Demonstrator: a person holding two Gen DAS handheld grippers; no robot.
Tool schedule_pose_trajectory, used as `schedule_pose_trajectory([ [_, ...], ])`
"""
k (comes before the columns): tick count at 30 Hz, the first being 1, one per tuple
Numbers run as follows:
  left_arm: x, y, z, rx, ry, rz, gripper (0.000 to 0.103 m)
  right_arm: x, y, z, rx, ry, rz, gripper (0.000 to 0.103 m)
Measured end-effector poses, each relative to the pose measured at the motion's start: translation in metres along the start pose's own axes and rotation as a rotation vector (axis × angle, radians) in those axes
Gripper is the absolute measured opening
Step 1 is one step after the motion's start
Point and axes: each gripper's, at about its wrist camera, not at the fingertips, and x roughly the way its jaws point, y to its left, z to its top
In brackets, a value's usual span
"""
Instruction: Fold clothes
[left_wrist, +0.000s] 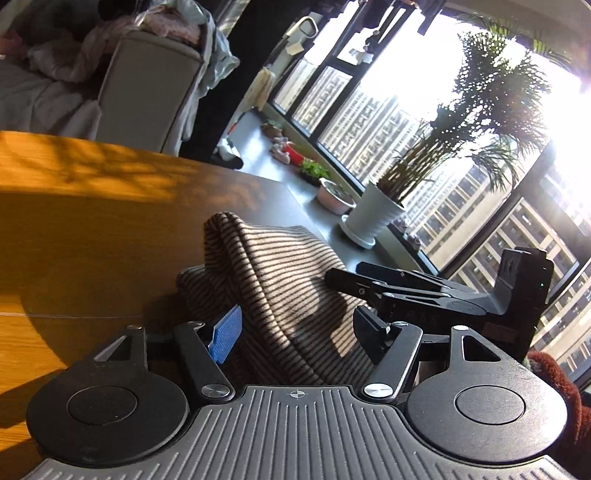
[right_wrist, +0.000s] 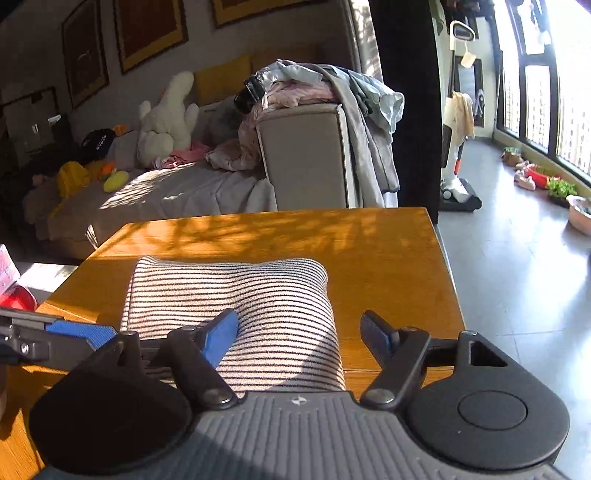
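Observation:
A folded black-and-white striped garment (left_wrist: 280, 280) (right_wrist: 236, 291) lies on the wooden table (left_wrist: 74, 229) (right_wrist: 388, 266), near its right edge. My left gripper (left_wrist: 297, 330) stands open at the near end of the garment, with striped cloth bunched between its jaws and its blue pad (left_wrist: 225, 338) at the cloth's left side. My right gripper (right_wrist: 299, 338) is open too. Its left pad (right_wrist: 221, 338) hangs over the cloth, and its right finger is over bare wood beside the fold. The left wrist view shows the right gripper (left_wrist: 347, 273) reaching in from the right over the garment.
A grey sofa (right_wrist: 306, 158) piled with loose clothes (right_wrist: 332, 88) stands behind the table. A potted palm (left_wrist: 380, 210), bowls and small plants line the floor by the windows. An upright vacuum (right_wrist: 454, 155) stands at the right. A red fuzzy sleeve (left_wrist: 554, 387) is close by.

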Motion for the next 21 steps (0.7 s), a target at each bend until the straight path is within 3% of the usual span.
schedule_pose_trajectory([
  [3,-0.001,0.014,0.002,-0.052,0.003,0.057,0.070,-0.024,0.015,-0.001,-0.093,-0.043,-0.023,0.071],
  [6,0.000,0.017,0.008,-0.091,-0.014,0.056,0.066,-0.043,0.023,-0.007,-0.118,-0.040,0.037,0.067],
  [9,-0.001,0.007,0.019,-0.077,-0.062,0.045,0.065,-0.042,0.037,-0.027,-0.178,0.036,0.057,0.067],
  [12,0.003,-0.010,0.037,-0.023,-0.136,0.051,0.067,-0.040,0.051,-0.048,-0.272,0.008,0.006,0.069],
  [16,0.030,-0.016,0.052,0.031,-0.107,0.152,0.073,-0.039,0.048,-0.042,-0.220,0.015,0.011,0.070],
  [18,0.044,-0.010,0.051,0.006,-0.052,0.178,0.069,-0.038,0.046,-0.040,-0.203,0.016,0.011,0.070],
  [20,0.053,-0.003,0.044,-0.001,-0.015,0.193,0.056,-0.036,0.045,-0.037,-0.188,0.016,0.001,0.077],
  [21,0.053,-0.003,0.042,-0.003,-0.015,0.200,0.054,-0.034,0.043,-0.035,-0.170,0.024,-0.003,0.087],
])
